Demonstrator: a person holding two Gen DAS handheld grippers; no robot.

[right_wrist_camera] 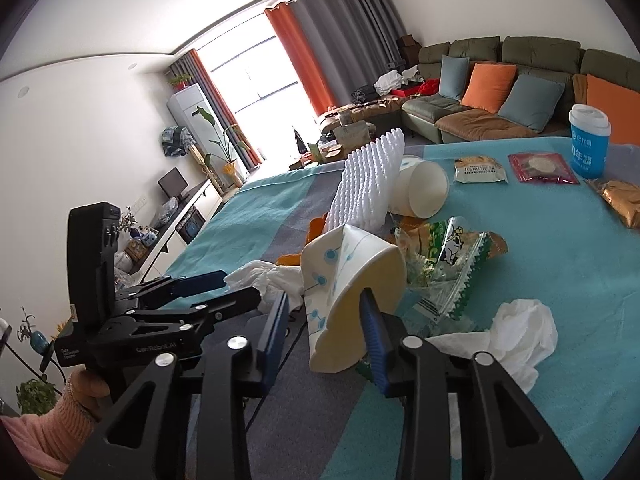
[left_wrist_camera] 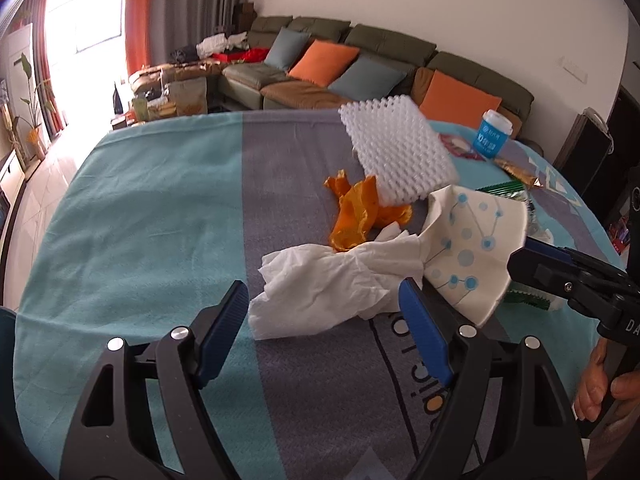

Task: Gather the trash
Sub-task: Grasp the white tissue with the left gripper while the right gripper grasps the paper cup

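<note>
A crumpled white tissue lies on the teal and grey tablecloth. My left gripper stands open with the tissue's near part between its fingertips, which are not pressing it. Beside it lies a dented paper cup with blue dots, on its side. My right gripper straddles the cup's wall. One finger is inside the mouth. The other finger is outside, with a small gap to the wall, so the gripper is open.
A white foam mesh sheet leans over an orange wrapper. Behind lie another paper cup, a clear snack bag, a second tissue, snack packets and a blue lidded cup. A sofa stands beyond.
</note>
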